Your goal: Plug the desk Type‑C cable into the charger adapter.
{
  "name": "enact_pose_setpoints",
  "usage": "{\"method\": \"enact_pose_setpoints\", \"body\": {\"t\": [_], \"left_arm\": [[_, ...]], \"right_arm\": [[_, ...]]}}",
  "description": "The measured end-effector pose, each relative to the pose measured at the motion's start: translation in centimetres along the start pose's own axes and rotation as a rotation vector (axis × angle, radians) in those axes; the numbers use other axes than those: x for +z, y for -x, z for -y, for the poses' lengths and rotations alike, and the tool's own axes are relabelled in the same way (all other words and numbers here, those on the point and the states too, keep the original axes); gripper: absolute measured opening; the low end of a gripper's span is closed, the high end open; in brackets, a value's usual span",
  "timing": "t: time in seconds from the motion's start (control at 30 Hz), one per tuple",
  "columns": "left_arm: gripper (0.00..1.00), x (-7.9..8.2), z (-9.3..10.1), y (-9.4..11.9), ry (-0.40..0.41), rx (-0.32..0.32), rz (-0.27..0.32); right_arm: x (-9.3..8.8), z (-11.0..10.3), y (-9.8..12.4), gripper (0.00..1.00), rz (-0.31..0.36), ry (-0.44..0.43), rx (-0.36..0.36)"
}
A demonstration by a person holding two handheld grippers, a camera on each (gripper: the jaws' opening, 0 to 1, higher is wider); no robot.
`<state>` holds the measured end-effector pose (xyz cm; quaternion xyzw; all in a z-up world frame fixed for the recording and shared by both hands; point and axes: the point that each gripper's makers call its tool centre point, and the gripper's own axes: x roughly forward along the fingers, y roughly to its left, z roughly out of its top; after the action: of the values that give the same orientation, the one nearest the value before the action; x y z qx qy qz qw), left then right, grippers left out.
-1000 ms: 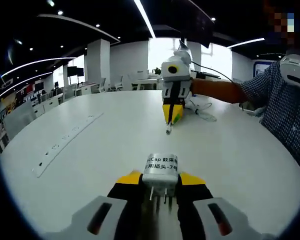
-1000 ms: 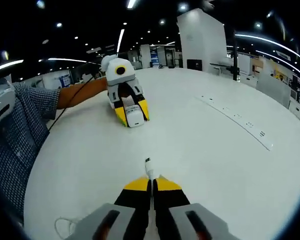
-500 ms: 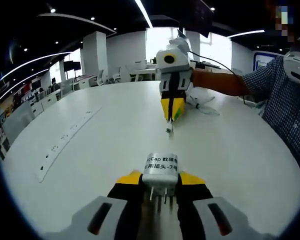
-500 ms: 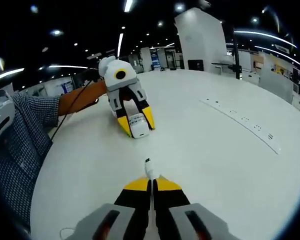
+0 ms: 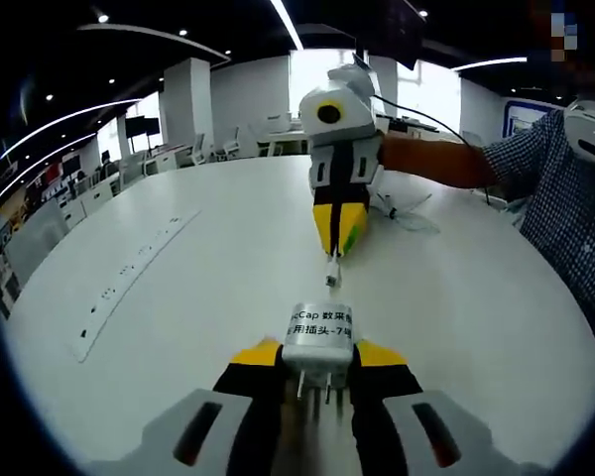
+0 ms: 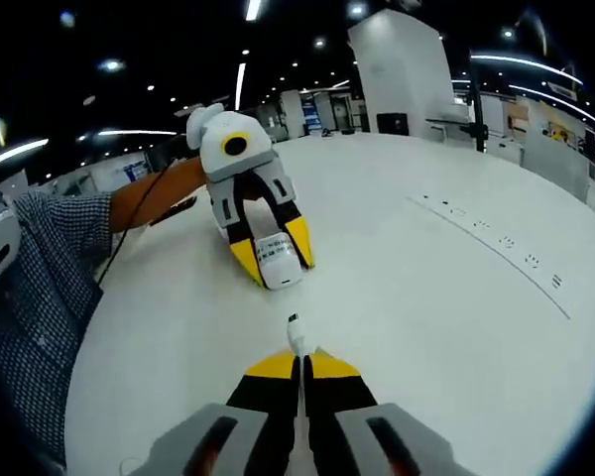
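Observation:
In the left gripper view my left gripper (image 5: 317, 355) is shut on the white charger adapter (image 5: 317, 335), its labelled face up and its prongs pointing back toward the camera. Facing it, the right gripper (image 5: 337, 226) holds the Type-C plug (image 5: 331, 275) a short gap from the adapter. In the right gripper view my right gripper (image 6: 299, 359) is shut on the white cable, with the Type-C plug (image 6: 295, 330) sticking out past the yellow tips. Beyond it the left gripper (image 6: 275, 260) carries the charger adapter (image 6: 277, 260), aimed at the plug. The two are apart.
Both grippers hover over a large white round table (image 5: 198, 288). A long white power strip (image 5: 134, 273) lies on it, also seen as a power strip (image 6: 491, 238) in the right gripper view. Loose white cable (image 5: 402, 210) trails behind the right gripper. A person's checked sleeve (image 6: 35, 288) borders the table.
The two grippers have come closer together: the plug now sits nearer the adapter, and each opposite gripper looks larger. Both stay shut on their things.

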<state>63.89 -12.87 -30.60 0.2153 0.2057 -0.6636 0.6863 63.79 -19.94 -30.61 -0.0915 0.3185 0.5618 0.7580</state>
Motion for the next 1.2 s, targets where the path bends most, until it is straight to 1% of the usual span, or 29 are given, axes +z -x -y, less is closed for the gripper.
{"method": "enact_pose_setpoints", "body": {"t": [0.27, 0.4, 0.5, 0.63, 0.77, 0.83, 0.9, 1.2], "left_arm": [[0.26, 0.0, 0.4, 0.0, 0.0, 0.005, 0.022], [0.26, 0.1, 0.3, -0.2, 0.0, 0.004, 0.022], [0.26, 0.2, 0.3, -0.2, -0.002, 0.003, 0.029], [0.26, 0.2, 0.4, -0.1, 0.001, 0.004, 0.049], [0.26, 0.3, 0.5, -0.1, 0.006, 0.004, 0.056], [0.26, 0.2, -0.1, 0.0, 0.007, 0.005, 0.058], [0.26, 0.2, -0.2, 0.1, 0.004, 0.008, 0.058], [0.26, 0.0, -0.6, 0.2, 0.004, 0.011, 0.069]], "right_arm": [[1.1, -0.1, -1.1, 0.05, 0.033, -0.033, 0.021], [1.5, -0.1, -1.7, 0.05, 0.034, -0.035, 0.026], [1.8, 0.3, -2.2, 0.05, 0.037, -0.044, 0.037], [1.6, 0.0, -2.8, 0.05, 0.028, -0.05, 0.043], [1.8, -0.4, -3.1, 0.05, 0.034, -0.053, 0.05], [1.8, -0.5, -3.2, 0.05, 0.032, -0.056, 0.055], [1.8, -0.4, -3.2, 0.05, 0.035, -0.057, 0.055], [2.2, -0.6, -2.8, 0.05, 0.079, -0.102, 0.081]]}}
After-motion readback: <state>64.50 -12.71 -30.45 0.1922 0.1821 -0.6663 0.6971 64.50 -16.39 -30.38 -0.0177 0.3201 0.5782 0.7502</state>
